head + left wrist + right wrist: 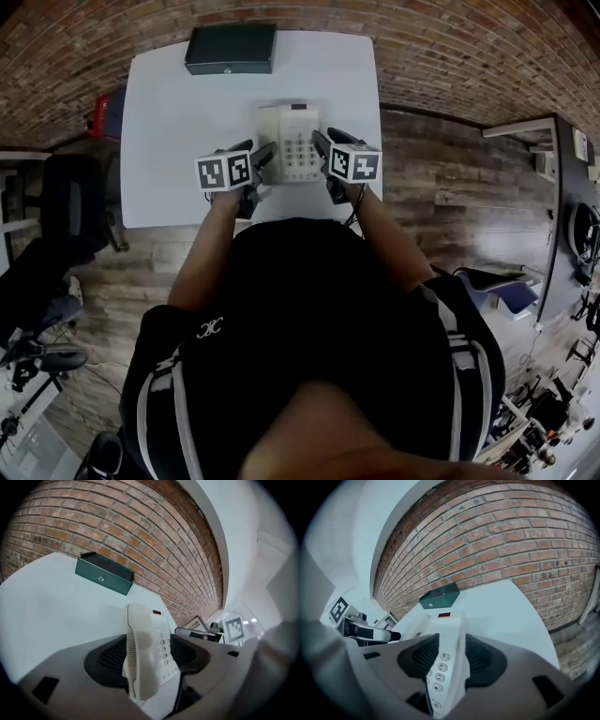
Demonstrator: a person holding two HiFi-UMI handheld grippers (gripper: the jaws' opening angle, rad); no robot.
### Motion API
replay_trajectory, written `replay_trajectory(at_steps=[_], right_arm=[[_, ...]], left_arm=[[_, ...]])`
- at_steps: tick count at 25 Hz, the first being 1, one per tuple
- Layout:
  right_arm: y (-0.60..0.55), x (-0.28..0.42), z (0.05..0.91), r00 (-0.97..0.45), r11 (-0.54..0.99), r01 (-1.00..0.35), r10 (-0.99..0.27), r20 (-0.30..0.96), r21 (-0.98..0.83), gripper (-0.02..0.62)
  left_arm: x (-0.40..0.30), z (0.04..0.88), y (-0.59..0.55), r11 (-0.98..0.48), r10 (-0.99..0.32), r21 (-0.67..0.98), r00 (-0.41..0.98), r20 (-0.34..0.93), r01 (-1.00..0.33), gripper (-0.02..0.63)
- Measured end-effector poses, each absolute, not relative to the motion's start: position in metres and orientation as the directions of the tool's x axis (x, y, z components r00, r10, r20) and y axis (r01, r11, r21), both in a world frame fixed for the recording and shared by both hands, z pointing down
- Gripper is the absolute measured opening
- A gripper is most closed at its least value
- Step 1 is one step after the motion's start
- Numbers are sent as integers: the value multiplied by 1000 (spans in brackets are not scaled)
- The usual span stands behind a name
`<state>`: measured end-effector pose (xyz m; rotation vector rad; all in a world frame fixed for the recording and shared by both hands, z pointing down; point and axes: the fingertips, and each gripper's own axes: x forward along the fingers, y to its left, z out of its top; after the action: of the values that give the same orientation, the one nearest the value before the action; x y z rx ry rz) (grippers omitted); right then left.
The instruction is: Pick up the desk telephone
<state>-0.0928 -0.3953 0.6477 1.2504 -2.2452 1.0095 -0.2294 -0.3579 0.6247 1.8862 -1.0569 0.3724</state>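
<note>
Desk telephone (pixel 292 141) sits flat mid-bench on the white bench (pixel 169 122), cream, handset on its left side, keypad on the right, with a dark green box (pixel 231 49) well apart at the far edge by the brick wall. Left tongs (pixel 255 153) are spread wide, straddling the handset side with gaps at both pads. Right tongs (pixel 328 141) are also wide, straddling the keypad edge; the pads sit close there, probably not pressing, though the right gripper view is tight.

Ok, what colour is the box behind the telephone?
The box is dark green, clearest in the left gripper view.
</note>
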Motion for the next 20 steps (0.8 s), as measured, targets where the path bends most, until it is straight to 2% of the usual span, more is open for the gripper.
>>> replay_trajectory(at_steps=[20], right_arm=[[-406, -103, 678, -617, 265, -772, -530, 581, -578, 140]], left_arm=[[-223, 663, -366, -231, -424, 663, 687, 590, -712, 293]])
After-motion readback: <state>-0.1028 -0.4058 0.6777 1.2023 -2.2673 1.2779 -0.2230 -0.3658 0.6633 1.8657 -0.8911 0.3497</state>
